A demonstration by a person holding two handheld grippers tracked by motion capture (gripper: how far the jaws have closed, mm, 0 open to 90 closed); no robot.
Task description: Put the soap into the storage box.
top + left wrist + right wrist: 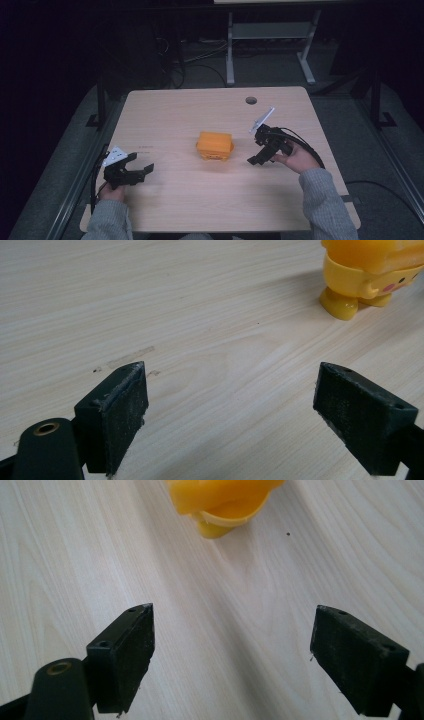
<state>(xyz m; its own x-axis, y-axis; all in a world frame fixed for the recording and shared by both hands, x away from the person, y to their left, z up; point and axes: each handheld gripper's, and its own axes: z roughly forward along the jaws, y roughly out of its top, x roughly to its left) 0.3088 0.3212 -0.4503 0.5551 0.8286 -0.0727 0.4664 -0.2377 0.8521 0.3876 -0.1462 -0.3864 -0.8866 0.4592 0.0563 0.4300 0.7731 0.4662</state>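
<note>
The yellow toy point(215, 145) is sitting near the middle of the wooden table point(190, 205), between the two grippers and touched by neither. From the high view it is showing as a blocky orange-yellow body with a flat top; in the left gripper view the yellow toy point(367, 275) is standing on short rounded feet with a small pink spot on its side, and in the right gripper view the yellow toy point(222, 502) is lying at the top edge, straight ahead of the jaws.

The table itself is taking up most of the scene, its pale grain running bare around the toy, with a round cable hole point(251, 100) near its far edge.

The right gripper point(256, 159) is being held just to the right of the toy, tilted down toward the tabletop, its grey plate pointing up and away. Its jaws are standing wide apart, with only bare wood between them.

The left gripper point(142, 167) is hovering near the table's front left corner, well apart from the toy, pointing toward it. Its jaws are likewise spread wide, holding nothing.
</note>
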